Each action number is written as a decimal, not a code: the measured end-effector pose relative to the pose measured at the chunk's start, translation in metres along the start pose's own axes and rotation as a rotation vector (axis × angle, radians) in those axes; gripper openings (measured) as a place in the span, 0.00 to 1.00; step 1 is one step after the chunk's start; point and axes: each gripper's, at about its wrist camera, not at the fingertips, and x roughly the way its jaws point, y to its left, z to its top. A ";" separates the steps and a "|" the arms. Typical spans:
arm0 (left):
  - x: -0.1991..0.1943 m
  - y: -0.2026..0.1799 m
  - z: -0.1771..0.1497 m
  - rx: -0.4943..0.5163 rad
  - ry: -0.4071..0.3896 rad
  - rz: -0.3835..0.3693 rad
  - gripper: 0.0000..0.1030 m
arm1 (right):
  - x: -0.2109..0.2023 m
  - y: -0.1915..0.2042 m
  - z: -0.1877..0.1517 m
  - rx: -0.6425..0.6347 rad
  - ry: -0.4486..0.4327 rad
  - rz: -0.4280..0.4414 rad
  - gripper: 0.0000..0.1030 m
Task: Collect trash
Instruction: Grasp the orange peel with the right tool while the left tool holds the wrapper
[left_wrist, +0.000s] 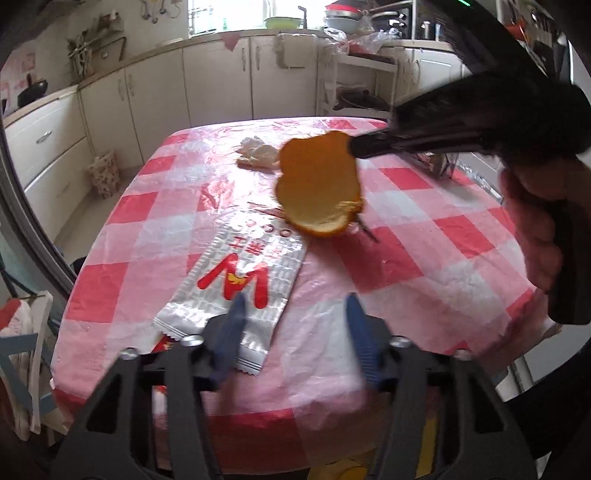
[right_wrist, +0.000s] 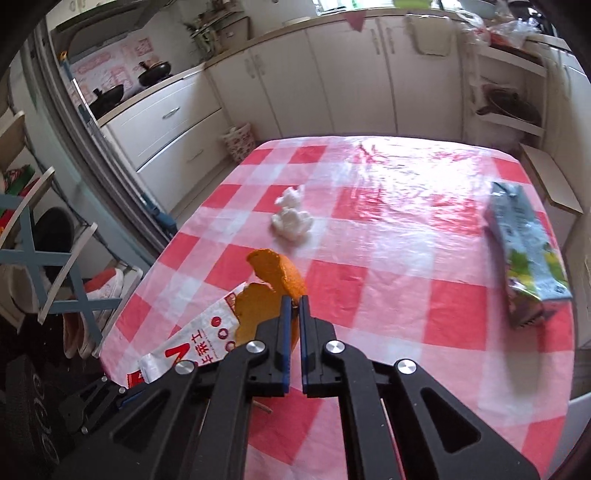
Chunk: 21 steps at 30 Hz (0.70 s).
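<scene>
A curled piece of orange peel (right_wrist: 273, 277) hangs just above the table, and my right gripper (right_wrist: 294, 300) is shut on its near edge. The left wrist view shows the same peel (left_wrist: 317, 184) pinched at its top by the right gripper (left_wrist: 352, 146), which a hand (left_wrist: 535, 229) holds. My left gripper (left_wrist: 295, 301) stands open low over the table; its left finger overlaps the near end of a silver snack wrapper (left_wrist: 236, 280) with a red letter. That wrapper (right_wrist: 192, 343) lies flat at the table's left edge. A crumpled white tissue (right_wrist: 291, 218) lies farther back.
A red-and-white checked tablecloth under clear plastic (right_wrist: 406, 295) covers the table. A drink carton (right_wrist: 524, 258) lies on its side at the right. A thin brown stick (left_wrist: 365, 230) lies under the peel. White kitchen cabinets (right_wrist: 332, 74) stand behind; a chair (right_wrist: 44, 266) stands left.
</scene>
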 end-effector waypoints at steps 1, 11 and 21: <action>0.000 0.005 0.001 -0.022 0.003 -0.006 0.22 | -0.004 -0.004 -0.002 0.009 -0.001 -0.004 0.05; -0.013 0.028 0.005 -0.081 -0.010 -0.068 0.08 | -0.026 -0.018 -0.016 0.055 -0.006 -0.013 0.05; 0.009 0.041 0.008 -0.030 0.002 0.066 0.64 | -0.025 -0.023 -0.019 0.074 0.011 -0.006 0.05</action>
